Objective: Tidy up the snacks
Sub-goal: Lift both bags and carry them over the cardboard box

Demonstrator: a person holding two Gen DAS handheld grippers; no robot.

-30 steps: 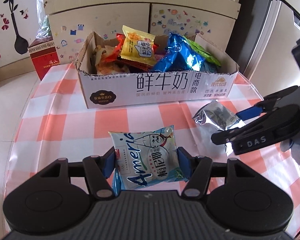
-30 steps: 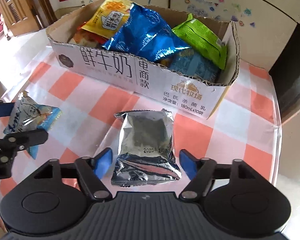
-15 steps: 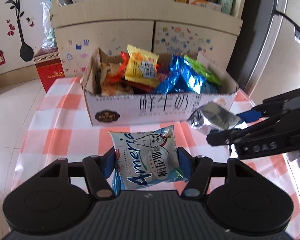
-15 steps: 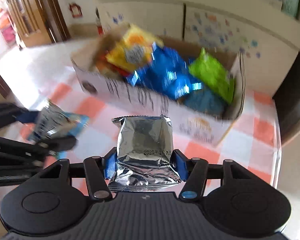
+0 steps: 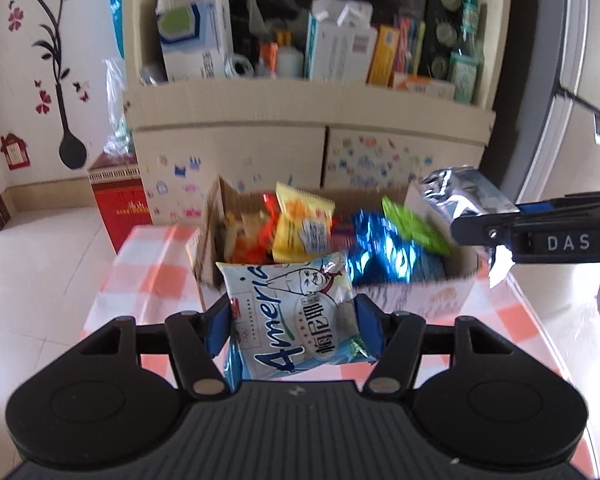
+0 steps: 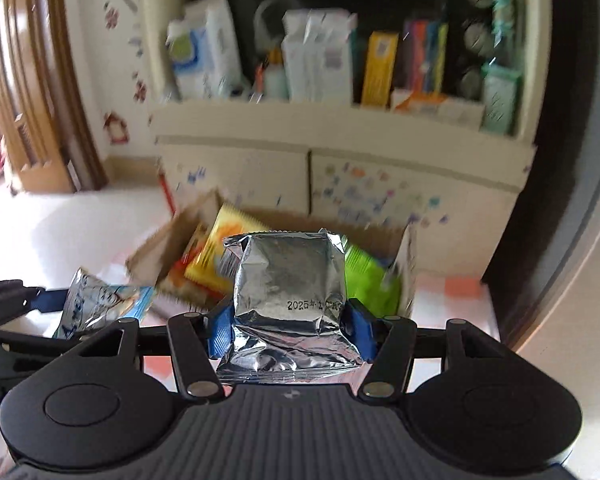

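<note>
My left gripper [image 5: 292, 320] is shut on a white and blue snack packet [image 5: 292, 316] and holds it up in front of the cardboard box [image 5: 432, 298]. The box holds several snack bags, among them a yellow bag [image 5: 302, 226], a blue bag [image 5: 380, 252] and a green bag [image 5: 416, 224]. My right gripper [image 6: 290, 326] is shut on a silver foil packet [image 6: 290, 280], raised near the box's right end; it also shows in the left wrist view [image 5: 464, 198]. The left gripper's packet shows in the right wrist view [image 6: 100, 304].
The box stands on a table with an orange and white checked cloth [image 5: 152, 276]. Behind it is a cream cabinet [image 5: 300, 152] with a crowded shelf of cartons and bottles. A red box [image 5: 120, 204] sits on the floor at the left.
Both grippers have risen and tilted up with their packets, nearer to the box. The silver packet went from lying on the cloth to being gripped and lifted.
</note>
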